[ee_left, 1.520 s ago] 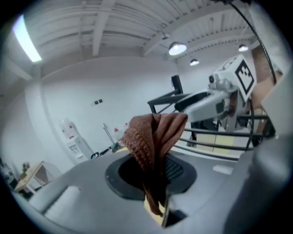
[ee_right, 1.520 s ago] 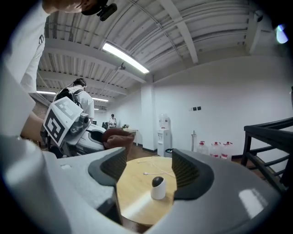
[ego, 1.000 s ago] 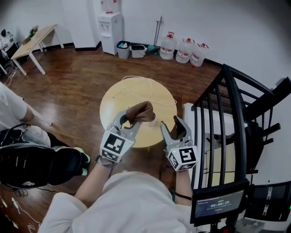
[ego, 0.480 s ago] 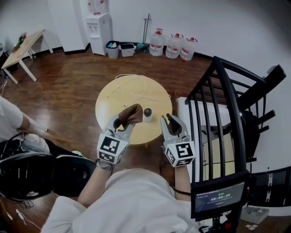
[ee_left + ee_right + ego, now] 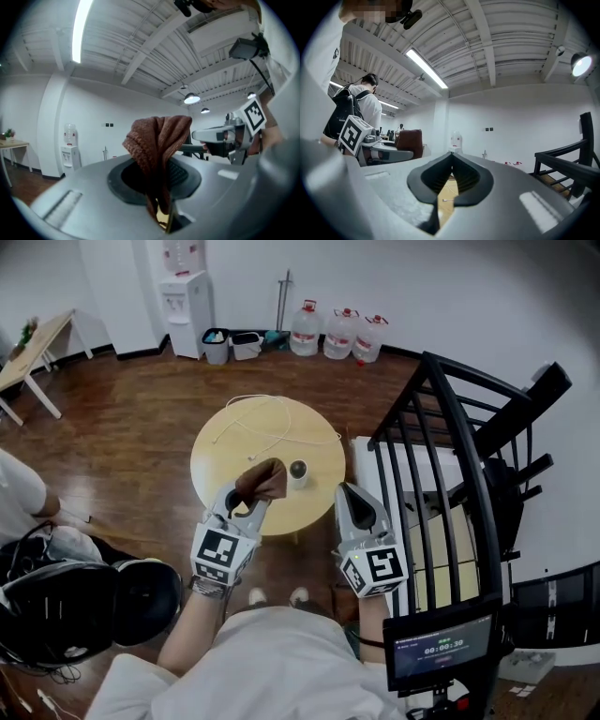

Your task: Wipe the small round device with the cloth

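Note:
The small round device point(image 5: 298, 471) stands near the front of the round wooden table point(image 5: 234, 451), a white body with a dark top. Just left of it hangs the brown cloth point(image 5: 261, 481), bunched, with my left gripper point(image 5: 242, 502) shut on it. In the left gripper view the cloth point(image 5: 158, 150) rises in folds from between the jaws. My right gripper point(image 5: 349, 493) is off the table's right front edge, apart from the device. Its jaws have just been closing and now stand shut with nothing between them point(image 5: 451, 159).
A white cable point(image 5: 272, 423) loops over the table's far half. A black metal railing point(image 5: 450, 456) stands close on the right. Water bottles point(image 5: 337, 334), bins and a dispenser point(image 5: 183, 287) line the far wall. A seated person point(image 5: 28, 512) is at the left.
The right gripper's jaws have gone from open to shut, and it has drawn back from the device. The cloth has come off the device, which now shows beside it.

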A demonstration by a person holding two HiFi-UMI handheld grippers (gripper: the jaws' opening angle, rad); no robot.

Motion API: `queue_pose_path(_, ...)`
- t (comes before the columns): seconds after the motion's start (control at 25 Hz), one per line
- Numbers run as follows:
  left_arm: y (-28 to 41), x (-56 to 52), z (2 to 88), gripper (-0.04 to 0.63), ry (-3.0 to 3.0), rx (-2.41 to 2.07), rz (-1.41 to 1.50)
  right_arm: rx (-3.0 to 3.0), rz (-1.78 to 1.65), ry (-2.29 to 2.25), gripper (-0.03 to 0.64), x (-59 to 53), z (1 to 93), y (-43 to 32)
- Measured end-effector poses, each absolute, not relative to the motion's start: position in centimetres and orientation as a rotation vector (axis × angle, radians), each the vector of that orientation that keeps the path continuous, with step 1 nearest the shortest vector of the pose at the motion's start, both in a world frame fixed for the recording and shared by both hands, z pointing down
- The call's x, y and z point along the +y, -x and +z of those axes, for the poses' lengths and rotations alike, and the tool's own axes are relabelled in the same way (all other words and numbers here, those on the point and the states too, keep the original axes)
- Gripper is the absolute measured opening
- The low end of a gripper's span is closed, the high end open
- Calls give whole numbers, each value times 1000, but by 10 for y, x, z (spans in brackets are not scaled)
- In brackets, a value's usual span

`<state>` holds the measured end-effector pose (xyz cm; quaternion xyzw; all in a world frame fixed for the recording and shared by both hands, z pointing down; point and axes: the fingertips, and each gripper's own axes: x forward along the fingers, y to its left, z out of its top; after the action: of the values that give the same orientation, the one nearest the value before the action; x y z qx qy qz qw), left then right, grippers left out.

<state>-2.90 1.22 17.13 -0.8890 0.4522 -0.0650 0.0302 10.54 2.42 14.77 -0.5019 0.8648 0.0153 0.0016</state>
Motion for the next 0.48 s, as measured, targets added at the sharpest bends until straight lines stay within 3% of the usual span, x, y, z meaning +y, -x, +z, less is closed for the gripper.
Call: queue_pose_path(0.48,32,67,180,75,2825,1309,-215,2724,43,1640,3,85,149,-110)
